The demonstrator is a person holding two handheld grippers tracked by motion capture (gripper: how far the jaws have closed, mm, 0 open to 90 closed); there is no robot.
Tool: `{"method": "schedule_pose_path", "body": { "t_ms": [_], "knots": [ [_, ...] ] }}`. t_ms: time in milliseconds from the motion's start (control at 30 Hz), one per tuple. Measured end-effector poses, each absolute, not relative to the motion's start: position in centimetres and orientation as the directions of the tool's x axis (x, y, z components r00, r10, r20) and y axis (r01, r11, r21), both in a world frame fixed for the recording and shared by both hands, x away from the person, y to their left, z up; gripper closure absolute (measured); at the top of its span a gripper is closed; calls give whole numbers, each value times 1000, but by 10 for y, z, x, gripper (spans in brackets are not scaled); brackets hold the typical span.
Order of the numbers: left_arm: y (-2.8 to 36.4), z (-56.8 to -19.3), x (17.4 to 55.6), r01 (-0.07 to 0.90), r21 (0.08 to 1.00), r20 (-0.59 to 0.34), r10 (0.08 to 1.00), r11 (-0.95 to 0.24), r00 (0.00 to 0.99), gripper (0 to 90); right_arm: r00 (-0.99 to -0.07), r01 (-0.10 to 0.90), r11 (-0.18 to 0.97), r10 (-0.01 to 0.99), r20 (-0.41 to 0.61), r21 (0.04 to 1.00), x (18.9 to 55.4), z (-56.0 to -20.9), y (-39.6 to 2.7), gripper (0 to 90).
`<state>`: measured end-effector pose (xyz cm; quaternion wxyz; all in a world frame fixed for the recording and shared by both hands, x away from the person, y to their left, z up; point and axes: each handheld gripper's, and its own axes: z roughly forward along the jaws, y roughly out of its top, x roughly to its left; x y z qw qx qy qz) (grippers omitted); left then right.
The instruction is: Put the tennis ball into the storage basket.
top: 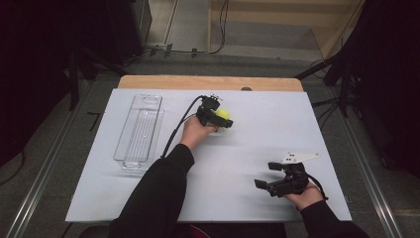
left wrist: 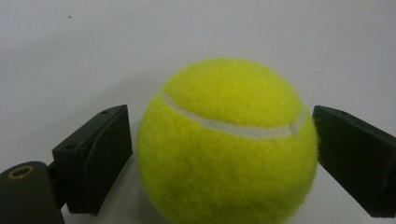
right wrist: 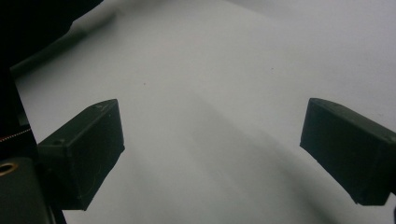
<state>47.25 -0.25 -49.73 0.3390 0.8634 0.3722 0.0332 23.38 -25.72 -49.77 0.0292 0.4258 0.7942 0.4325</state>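
Left gripper [left wrist: 219, 140]: jaws spreading around the tennis ball [left wrist: 227, 142], one at each side, not yet pinching.
Right gripper [right wrist: 210, 154]: jaws standing spread, holding nothing, hovering over the white table [right wrist: 233, 70].

Black sleeves [top: 158, 193], black claws [top: 271, 184], trailing black cable [top: 181, 124], grey plate [top: 299, 158]

White tabletop [top: 247, 163] with a strip of bare wood along its far edge, standing on a grey floor. On its left part, a clear plastic tray [top: 139, 130], long and narrow, lying lengthwise away from the near edge and flat on the white surface. Near the middle toward the far side, a yellow tennis ball [top: 225, 115], well apart from the tray, seen resting on the white surface in the left gripper view [left wrist: 227, 142], white seam curving across its upper face.
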Motion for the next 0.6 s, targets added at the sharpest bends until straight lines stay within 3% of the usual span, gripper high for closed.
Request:
{"method": "schedule_pose_path", "body": {
  "t_ms": [167, 400, 600],
  "knots": [
    [-4, -501, 472, 614, 608, -181, 666, -503, 724, 72, -635, 651, 263, 702, 322, 712, 234, -498, -258, 46],
    [-5, -501, 467, 570, 629, -121, 658, -528, 743, 251, -634, 652, 261, 703, 322, 712, 234, -498, -258, 45],
    [-5, -501, 467, 571, 629, -118, 661, -528, 741, 264, -634, 652, 261, 703, 322, 712, 234, -498, -258, 45]
  ]
}}
